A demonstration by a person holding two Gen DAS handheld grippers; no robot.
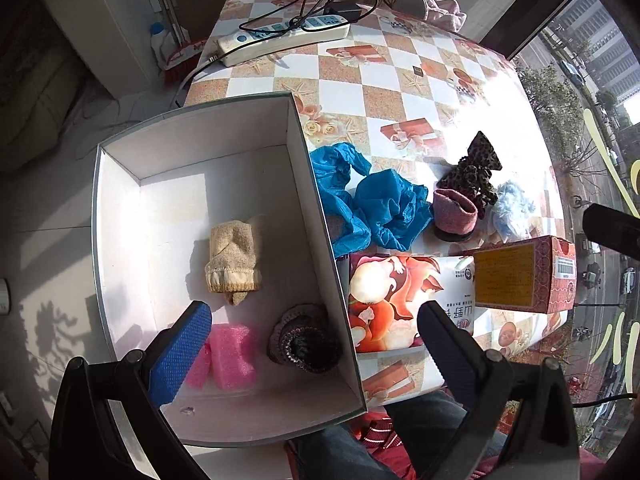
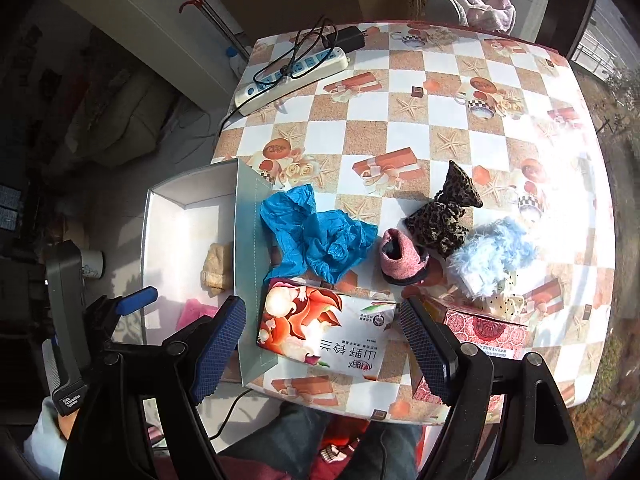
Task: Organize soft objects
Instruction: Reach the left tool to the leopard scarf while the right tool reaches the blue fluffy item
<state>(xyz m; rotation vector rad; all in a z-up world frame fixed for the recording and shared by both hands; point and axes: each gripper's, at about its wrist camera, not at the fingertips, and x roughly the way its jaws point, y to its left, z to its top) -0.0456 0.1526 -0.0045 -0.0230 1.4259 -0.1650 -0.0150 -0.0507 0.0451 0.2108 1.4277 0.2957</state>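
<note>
A white open box (image 1: 120, 208) at the table's left edge holds a tan sock (image 1: 232, 258), pink foam pieces (image 1: 232, 356) and a dark knit piece (image 1: 304, 338). On the table lie blue cloth (image 1: 372, 200), a pink sock roll (image 1: 454, 212), a leopard scrunchie (image 1: 474, 172) and a light blue fluffy piece (image 1: 512, 210). My left gripper (image 1: 316, 344) is open and empty above the box's near right wall. My right gripper (image 2: 322, 344) is open and empty, its fingers on either side of a tissue pack (image 2: 324, 320). The box (image 2: 184, 216), blue cloth (image 2: 320, 236), sock roll (image 2: 400, 258), scrunchie (image 2: 444, 216) and fluffy piece (image 2: 492, 256) also show in the right wrist view.
A red patterned carton (image 1: 528, 276) sits right of the tissue pack (image 1: 400, 300). A white power strip (image 1: 280, 40) with black cables lies at the table's far left. Pink cloth (image 1: 444, 10) hangs beyond the far edge. The person's legs (image 1: 340, 452) are below the near edge.
</note>
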